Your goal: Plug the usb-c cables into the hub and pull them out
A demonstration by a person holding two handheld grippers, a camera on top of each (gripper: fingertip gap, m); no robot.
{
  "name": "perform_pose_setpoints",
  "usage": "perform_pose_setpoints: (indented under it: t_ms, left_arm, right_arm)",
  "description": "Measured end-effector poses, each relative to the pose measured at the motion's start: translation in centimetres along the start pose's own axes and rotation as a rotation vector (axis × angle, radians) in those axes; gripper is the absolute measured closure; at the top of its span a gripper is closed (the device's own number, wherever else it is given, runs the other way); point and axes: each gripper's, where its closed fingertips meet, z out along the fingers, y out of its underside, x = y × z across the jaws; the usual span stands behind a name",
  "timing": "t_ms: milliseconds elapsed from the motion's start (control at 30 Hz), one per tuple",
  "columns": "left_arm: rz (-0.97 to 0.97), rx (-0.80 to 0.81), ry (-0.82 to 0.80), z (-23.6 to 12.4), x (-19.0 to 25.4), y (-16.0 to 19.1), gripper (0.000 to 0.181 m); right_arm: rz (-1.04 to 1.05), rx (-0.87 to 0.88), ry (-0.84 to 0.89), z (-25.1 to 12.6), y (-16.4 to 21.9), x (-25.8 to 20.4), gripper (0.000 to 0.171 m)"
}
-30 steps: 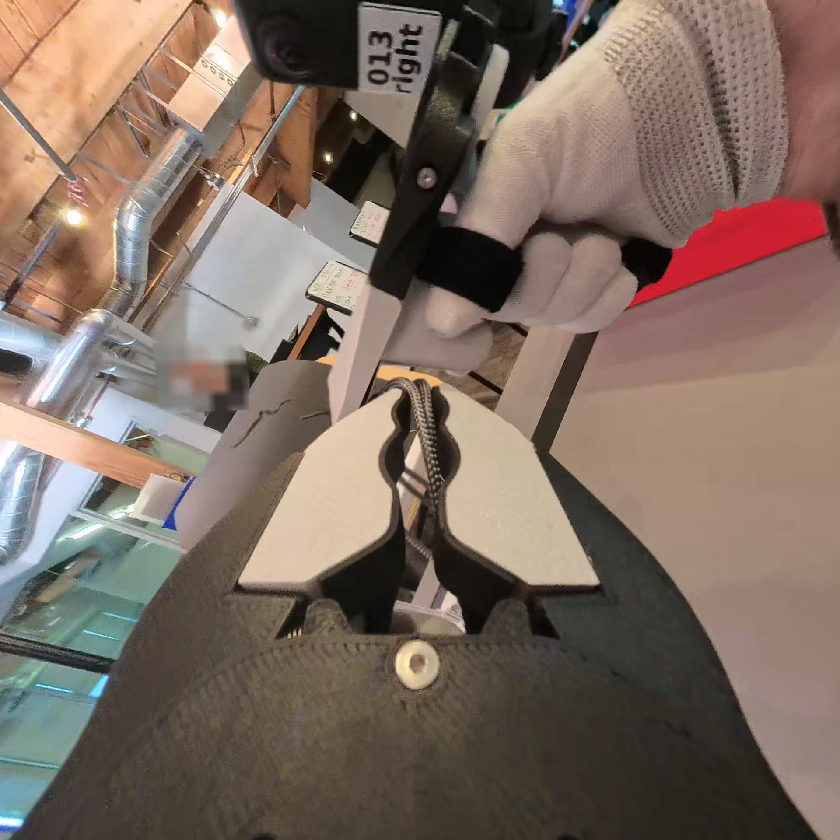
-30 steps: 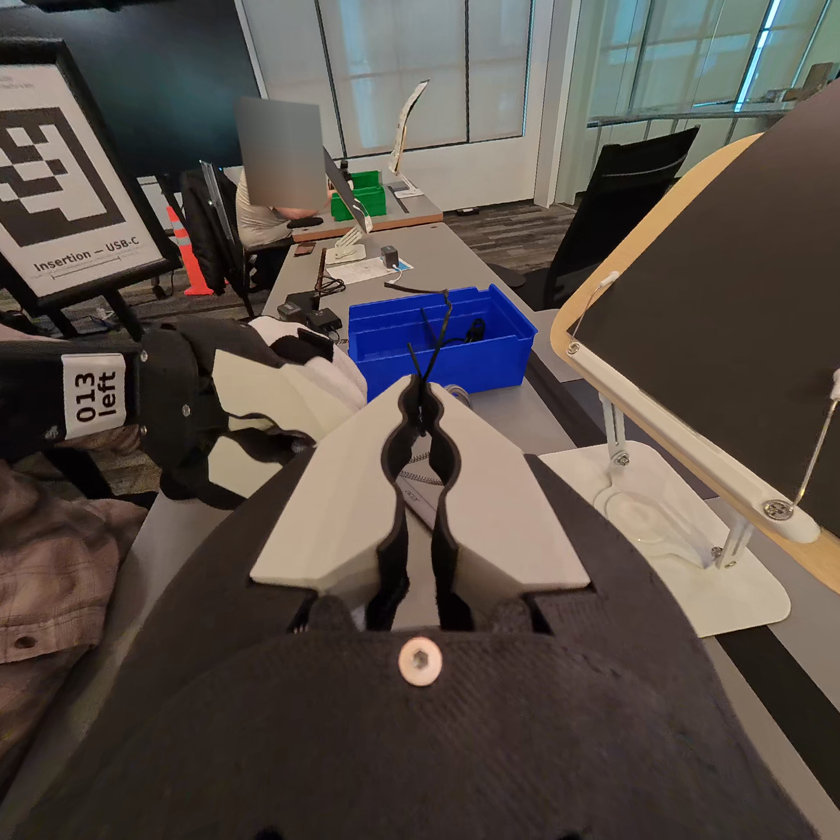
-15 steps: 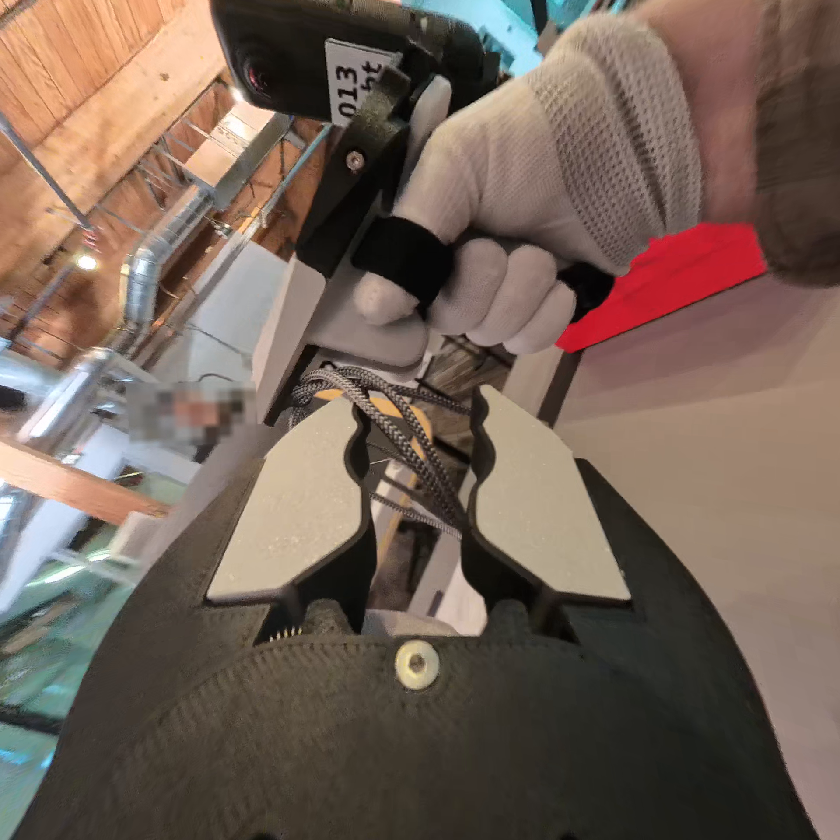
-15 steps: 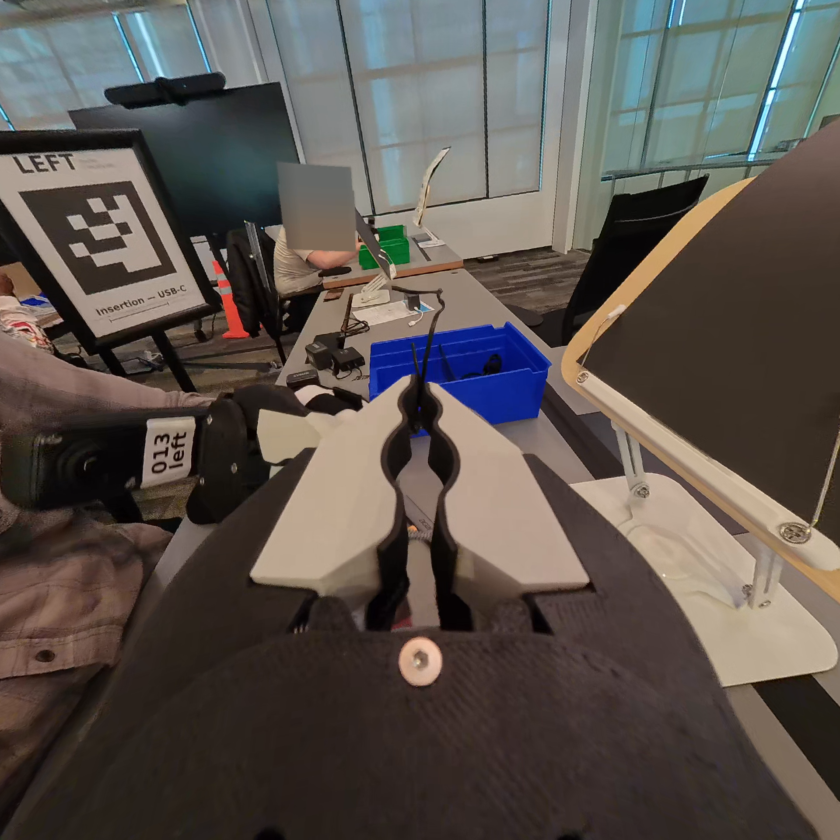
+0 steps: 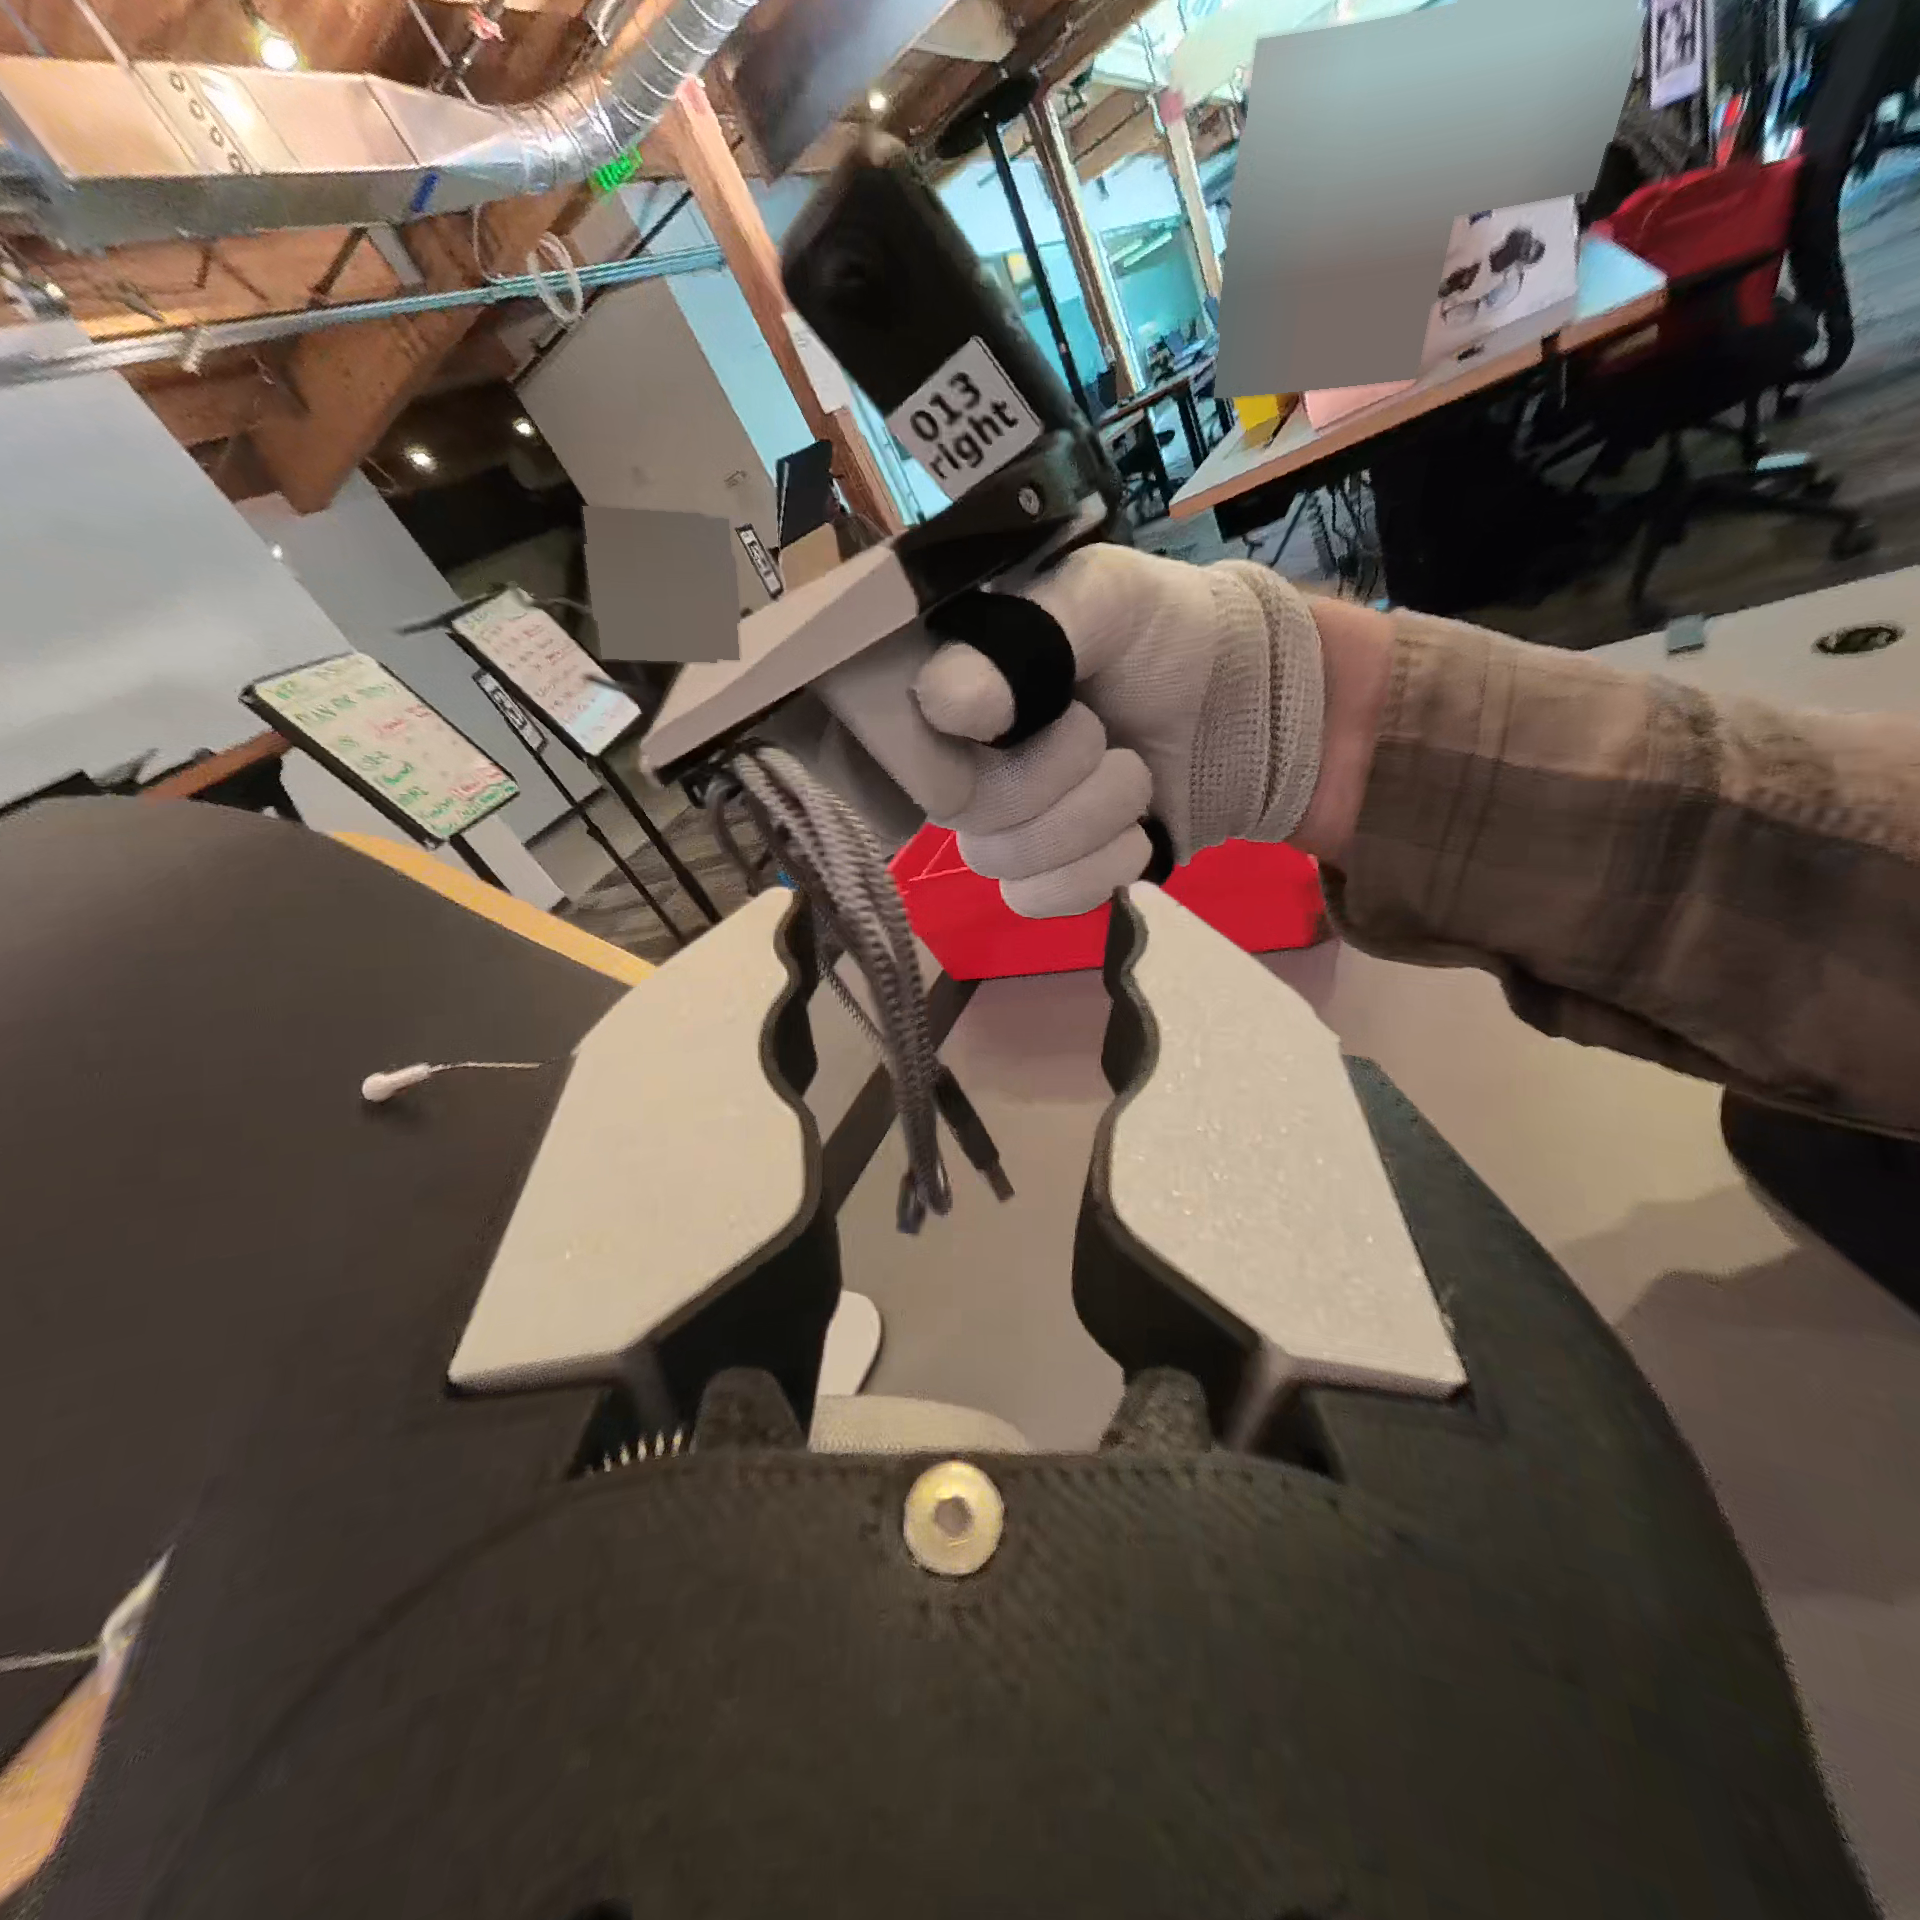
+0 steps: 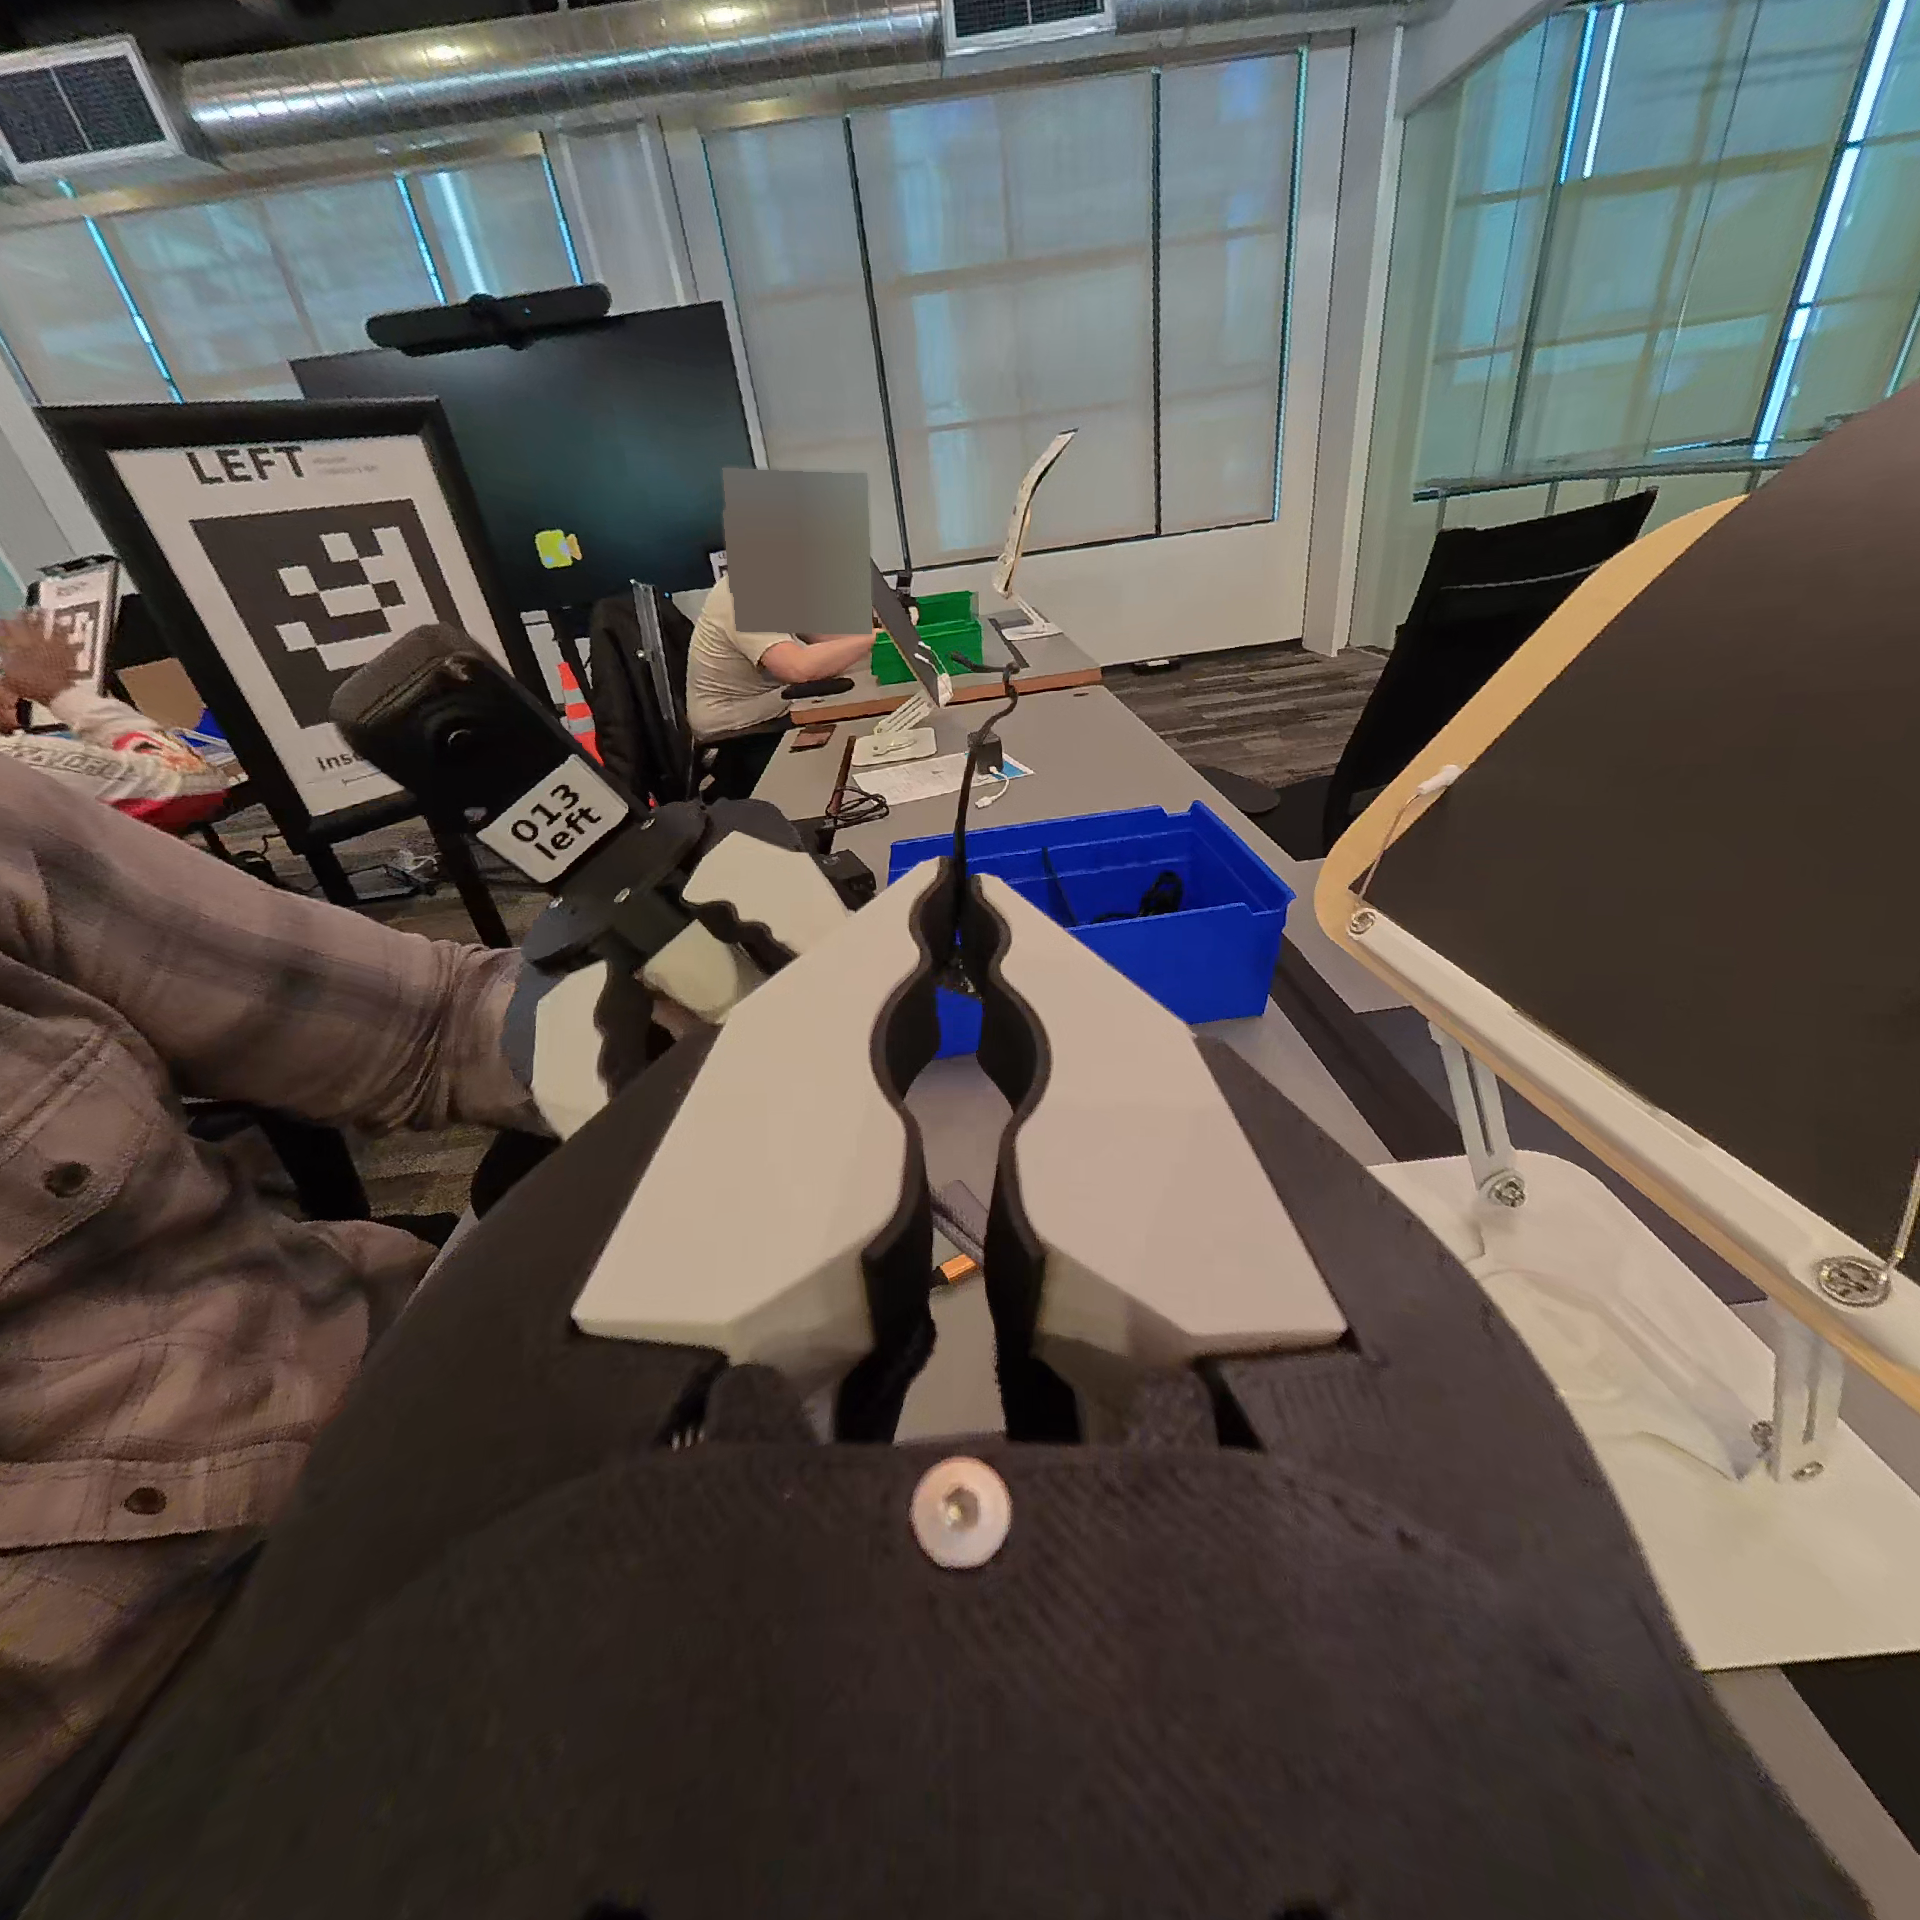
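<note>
Cables (image 5: 894,997): braided bundle hung pinched in right gripper (image 6: 961,904), plug ends dangling free between left gripper's (image 5: 956,935) wide jaws, apparently for regrasping.

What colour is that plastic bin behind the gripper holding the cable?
Bright blue bin; the right wrist view shows it best.

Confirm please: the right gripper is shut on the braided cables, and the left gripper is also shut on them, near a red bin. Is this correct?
Not quite. The left gripper is open: in the left wrist view its fingers stand wide apart and the braided cables hang free between them. The rest holds: the right gripper is shut on the cables, and the red bin sits just beyond.
</note>
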Motion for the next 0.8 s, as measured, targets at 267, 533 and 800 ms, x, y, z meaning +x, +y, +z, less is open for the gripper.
perform_pose_setpoints:
  t_ms: [267,533,800]
  left_arm:
    - [-0.088,0.019,0.045,-2.1,-1.7,-0.7,0.14]
    - [-0.37,0.096,0.451,-2.8,-5.5,-1.6,0.13]
    - [-0.331,0.07,0.681,1.0,-0.4,-1.1,0.133]
  right_arm:
    - [-0.002,-0.006,-0.022,0.1,0.0,-0.5,0.171]
    - [-0.002,0.091,-0.3,0.6,-1.4,-5.2,0.171]
    - [-0.002,0.097,-0.4,1.7,-1.2,-6.9,0.171]
